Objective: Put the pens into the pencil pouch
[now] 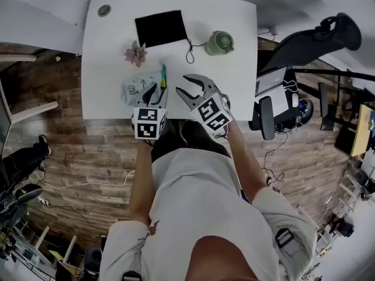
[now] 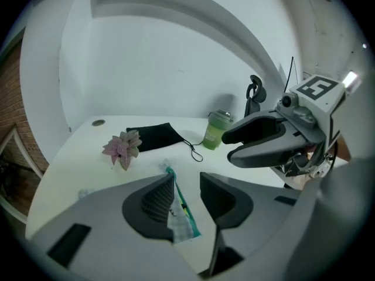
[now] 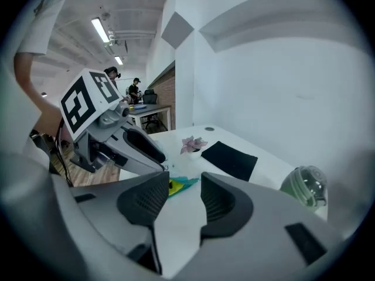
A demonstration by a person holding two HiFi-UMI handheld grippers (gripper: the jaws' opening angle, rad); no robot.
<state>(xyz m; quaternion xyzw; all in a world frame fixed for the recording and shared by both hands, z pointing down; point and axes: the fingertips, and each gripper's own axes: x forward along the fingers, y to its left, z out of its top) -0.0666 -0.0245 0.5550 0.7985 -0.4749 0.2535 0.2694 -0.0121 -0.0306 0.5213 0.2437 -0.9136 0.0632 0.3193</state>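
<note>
A pale patterned pencil pouch (image 1: 136,86) with a teal zip edge (image 2: 182,207) lies on the white table (image 1: 117,34) near its front edge. My left gripper (image 1: 158,91) stands over its right end, open; the pouch's zip edge runs between the jaws beside the left finger (image 2: 157,201), and the right pad stands apart from it. A bit of yellow shows at the teal opening (image 3: 174,185). My right gripper (image 1: 183,84) hovers just right of the pouch, open, with nothing between its jaws. No loose pen is in view.
A flat black pouch (image 1: 161,28) with a cord lies at the table's back. A green lidded cup (image 1: 220,43) stands at the back right. A small pink succulent (image 1: 136,54) sits behind the pale pouch. An office chair (image 1: 275,107) is right of the table.
</note>
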